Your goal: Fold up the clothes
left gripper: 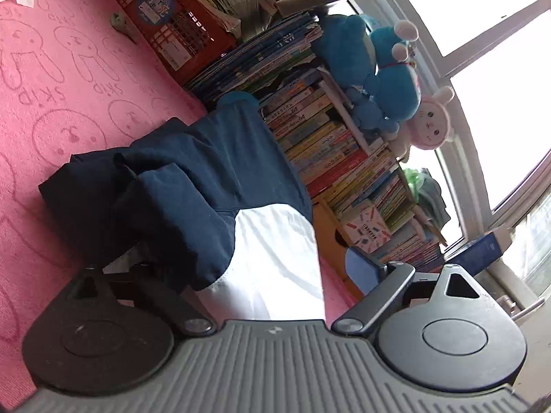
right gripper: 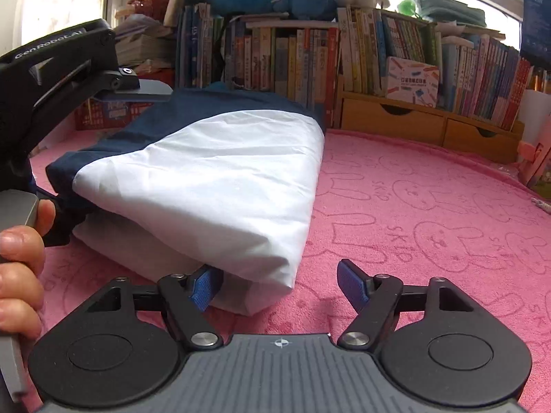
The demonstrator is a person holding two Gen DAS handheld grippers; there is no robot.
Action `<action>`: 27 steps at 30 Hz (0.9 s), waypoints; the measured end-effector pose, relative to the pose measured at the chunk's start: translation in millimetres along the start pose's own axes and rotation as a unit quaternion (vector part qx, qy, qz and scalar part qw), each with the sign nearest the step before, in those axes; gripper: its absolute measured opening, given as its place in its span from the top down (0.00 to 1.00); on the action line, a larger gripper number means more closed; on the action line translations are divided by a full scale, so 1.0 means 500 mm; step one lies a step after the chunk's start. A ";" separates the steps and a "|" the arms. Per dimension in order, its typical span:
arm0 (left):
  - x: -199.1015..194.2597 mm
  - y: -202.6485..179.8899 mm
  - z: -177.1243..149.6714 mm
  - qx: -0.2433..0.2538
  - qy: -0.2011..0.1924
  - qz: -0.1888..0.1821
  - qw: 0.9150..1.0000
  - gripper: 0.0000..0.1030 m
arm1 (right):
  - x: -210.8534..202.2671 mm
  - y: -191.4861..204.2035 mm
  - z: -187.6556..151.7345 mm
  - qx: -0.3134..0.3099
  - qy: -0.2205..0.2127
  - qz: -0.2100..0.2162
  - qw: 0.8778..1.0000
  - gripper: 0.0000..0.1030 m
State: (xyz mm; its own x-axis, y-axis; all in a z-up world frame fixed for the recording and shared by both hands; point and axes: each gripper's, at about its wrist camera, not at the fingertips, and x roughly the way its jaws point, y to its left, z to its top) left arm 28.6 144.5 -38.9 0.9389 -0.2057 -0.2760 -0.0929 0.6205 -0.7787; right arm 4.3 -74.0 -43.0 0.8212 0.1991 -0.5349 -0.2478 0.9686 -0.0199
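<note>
Evidently soft, light navy-and-white garment (right gripper: 206,179); grasp near folded corner. Left gripper (left gripper: 255,268) and right gripper (right gripper: 279,285) both spread, unclamped.

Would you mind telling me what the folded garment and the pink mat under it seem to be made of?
The garment looks like thin woven cloth, perhaps cotton or a blend: matte white and navy panels with fine creases and soft folds. The mat looks like plush towelling or short-pile fabric: a fuzzy pink nap with rabbit outlines pressed into it.
</note>
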 end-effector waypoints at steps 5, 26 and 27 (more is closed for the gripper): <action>0.031 -0.029 -0.010 0.090 0.015 0.085 0.992 0.28 | 0.015 0.005 0.005 0.003 0.001 -0.035 0.999 0.52; 0.002 -0.016 0.018 0.145 -0.014 0.109 0.983 0.65 | -0.023 0.006 0.044 -0.097 -0.064 -0.109 0.987 0.75; 0.001 -0.017 0.016 0.155 -0.019 0.116 0.981 0.65 | -0.022 0.000 0.046 -0.103 -0.065 -0.115 0.986 0.75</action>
State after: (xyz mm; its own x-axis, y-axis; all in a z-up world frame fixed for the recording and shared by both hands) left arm 32.5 145.0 -28.0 0.9164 -0.0068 -0.4001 -0.2061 0.8490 -0.4865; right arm 7.1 -72.6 -17.9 0.9236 0.0076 -0.3834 -0.1352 0.9421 -0.3070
